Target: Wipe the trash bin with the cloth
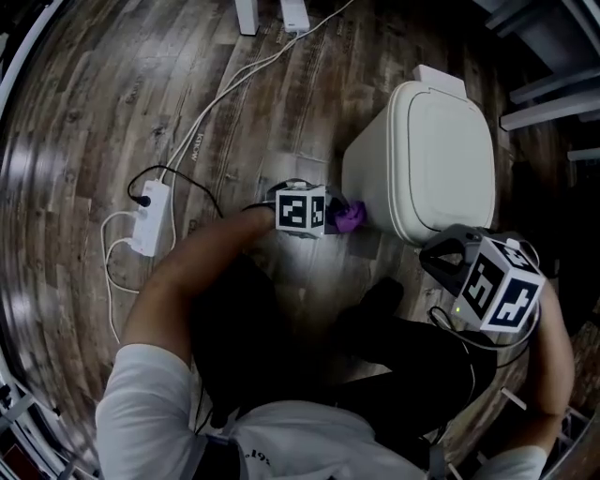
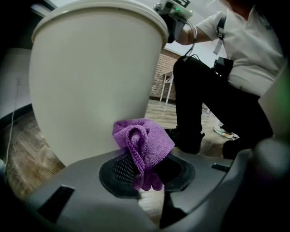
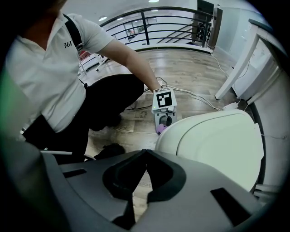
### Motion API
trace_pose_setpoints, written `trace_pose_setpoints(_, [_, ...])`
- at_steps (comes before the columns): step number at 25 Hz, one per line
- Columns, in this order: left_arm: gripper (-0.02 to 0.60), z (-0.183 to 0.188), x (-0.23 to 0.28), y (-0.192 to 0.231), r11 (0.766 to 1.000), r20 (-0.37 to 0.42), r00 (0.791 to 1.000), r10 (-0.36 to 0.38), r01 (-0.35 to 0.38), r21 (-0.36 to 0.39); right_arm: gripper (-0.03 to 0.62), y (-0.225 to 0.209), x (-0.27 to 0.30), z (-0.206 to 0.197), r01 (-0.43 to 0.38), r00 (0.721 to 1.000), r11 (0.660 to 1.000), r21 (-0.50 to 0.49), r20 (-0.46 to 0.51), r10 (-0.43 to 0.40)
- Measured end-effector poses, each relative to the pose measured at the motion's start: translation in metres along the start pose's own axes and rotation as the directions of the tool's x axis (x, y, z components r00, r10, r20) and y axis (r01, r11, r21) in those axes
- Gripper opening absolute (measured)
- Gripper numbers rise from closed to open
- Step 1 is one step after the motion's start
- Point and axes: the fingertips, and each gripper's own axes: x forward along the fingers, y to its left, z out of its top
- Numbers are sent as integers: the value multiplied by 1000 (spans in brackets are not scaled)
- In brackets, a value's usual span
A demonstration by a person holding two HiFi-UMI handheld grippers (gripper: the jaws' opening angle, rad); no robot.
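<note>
A cream trash bin [image 1: 427,159] with a closed lid stands on the wood floor; its side wall [image 2: 90,81] fills the left gripper view. My left gripper [image 1: 337,217] is shut on a bunched purple cloth [image 2: 142,142], which lies against the lower side of the bin [image 3: 213,140]. The cloth [image 1: 350,217] shows at the bin's left wall in the head view. My right gripper [image 3: 144,159] is shut with nothing in it and hangs near the bin's lid edge, pointing steeply down; its marker cube [image 1: 497,286] sits by the bin's near corner.
A white power strip [image 1: 152,217] with white and black cables lies on the floor to the left. The crouching person's dark trousers and shoe [image 1: 375,305] are close to the bin's near side. White furniture legs [image 1: 272,14] stand at the far edge.
</note>
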Motion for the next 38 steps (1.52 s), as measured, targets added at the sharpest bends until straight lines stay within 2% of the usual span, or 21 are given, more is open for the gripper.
trace_pose_setpoints(3, [91, -2, 4, -17, 998, -12, 999, -49, 49, 26, 6, -2, -10, 6, -6, 1000, 1000, -6, 28, 6])
trace_pose_setpoints(5, [91, -5, -1, -16, 999, -7, 999, -47, 47, 23, 6, -4, -21, 14, -21, 998, 1000, -3, 67, 21])
trace_pose_setpoints(8, [91, -14, -18, 3, 1000, 24, 1000, 16, -16, -27, 5, -15, -37, 30, 12, 991, 1000, -13, 132, -10])
trace_pose_setpoints(11, [91, -24, -40, 38, 985, 77, 988, 131, -120, -125, 6, -41, -49, 41, 112, 981, 994, -18, 161, -108])
trace_pose_setpoints(13, [91, -33, -53, 67, 959, 104, 969, 225, -201, -201, 5, -65, -53, 46, 192, 968, 981, 2, 163, -190])
trace_pose_setpoints(17, [91, -53, -67, 127, 879, 108, 912, 395, -341, -333, 5, -115, -53, 51, 339, 925, 938, 68, 157, -346])
trace_pose_setpoints(20, [91, -60, -65, 165, 837, 111, 880, 461, -390, -384, 5, -140, -47, 55, 374, 905, 919, 122, 168, -390])
trace_pose_setpoints(25, [91, -64, -44, 193, 824, 139, 864, 484, -396, -406, 5, -149, -30, 57, 359, 902, 919, 163, 192, -386])
trace_pose_setpoints(32, [91, -75, -33, 220, 778, 181, 827, 533, -395, -489, 5, -146, -35, 54, 300, 912, 939, 166, 238, -333])
trace_pose_setpoints(36, [90, -75, -22, 222, 781, 218, 828, 517, -353, -514, 5, -148, -35, 53, 284, 910, 942, 178, 259, -324])
trace_pose_setpoints(38, [89, -77, -19, 219, 773, 235, 822, 518, -332, -541, 5, -148, -34, 53, 283, 907, 940, 190, 265, -326])
